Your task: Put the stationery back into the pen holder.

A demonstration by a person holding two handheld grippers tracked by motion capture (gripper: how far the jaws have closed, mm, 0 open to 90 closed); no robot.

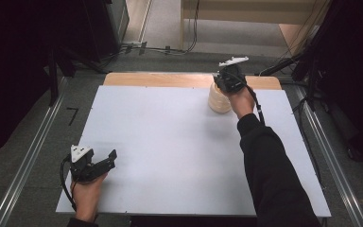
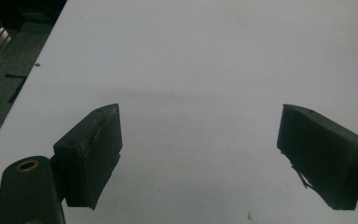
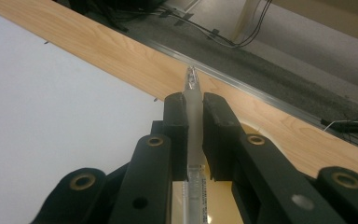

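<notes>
Your right gripper [image 3: 195, 122] has its two black jaws pressed together on a thin, clear plastic tube-like piece [image 3: 194, 116] with a frosted middle. The piece runs up between the jaws, and its glassy tip pokes out past them toward the table's far edge. Lower down, a strip along the piece carries small dark markings, too blurred to read. Beneath the jaws the right gripper view shows a yellowish, glossy surface, which looks like the inside of the container below.

In the high view your right gripper [image 1: 228, 81] sits directly over a cream-coloured, ribbed round container [image 1: 219, 101], with its grey three-cornered plate uppermost. The container stands on the white table top [image 1: 170, 142] near the far edge, right of the middle, just short of the bare light-wood strip [image 1: 160, 79] that runs along that far edge. Your right hand [image 1: 241, 100] and black sleeve [image 1: 269, 175] reach in across the table's right side.

Your left gripper [image 1: 105, 160] is well apart from all this, near the table's near left corner, held in your left hand [image 1: 86, 195]. Its jaws stand wide apart with nothing between them; the left gripper [image 2: 200, 144] view shows only bare white surface in the gap. No brand or label is legible anywhere.
</notes>
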